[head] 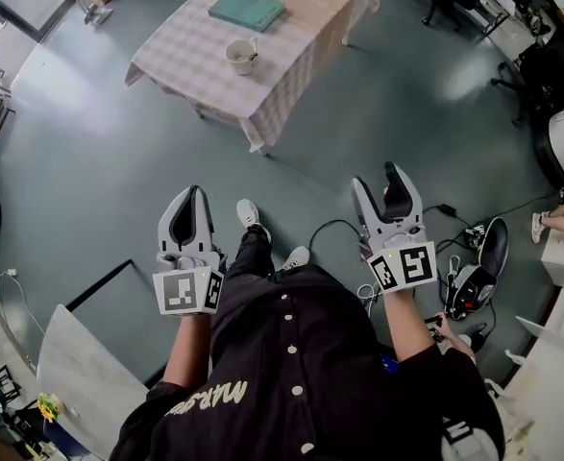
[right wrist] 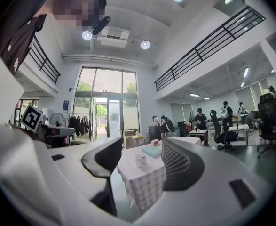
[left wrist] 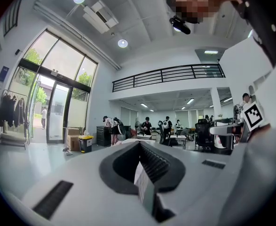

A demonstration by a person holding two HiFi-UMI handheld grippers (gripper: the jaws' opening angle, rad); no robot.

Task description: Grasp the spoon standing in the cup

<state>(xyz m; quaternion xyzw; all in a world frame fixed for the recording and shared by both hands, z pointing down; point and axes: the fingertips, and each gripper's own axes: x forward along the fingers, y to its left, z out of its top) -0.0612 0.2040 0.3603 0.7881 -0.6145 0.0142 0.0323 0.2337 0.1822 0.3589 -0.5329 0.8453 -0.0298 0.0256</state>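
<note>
Since the cup (head: 241,56) stands well off, a misjudged reach could tip it. The right gripper (head: 377,178) has its jaws apart, the left gripper (head: 193,194) its jaws together.

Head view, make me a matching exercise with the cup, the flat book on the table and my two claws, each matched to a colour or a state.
Things:
1. cup
2. book
3. left claw
4. right claw

Colour or state:
A. open, jaws apart
B. teal
C. white
D. shut, jaws together

Pairs: 1-C, 2-B, 3-D, 4-A
</note>
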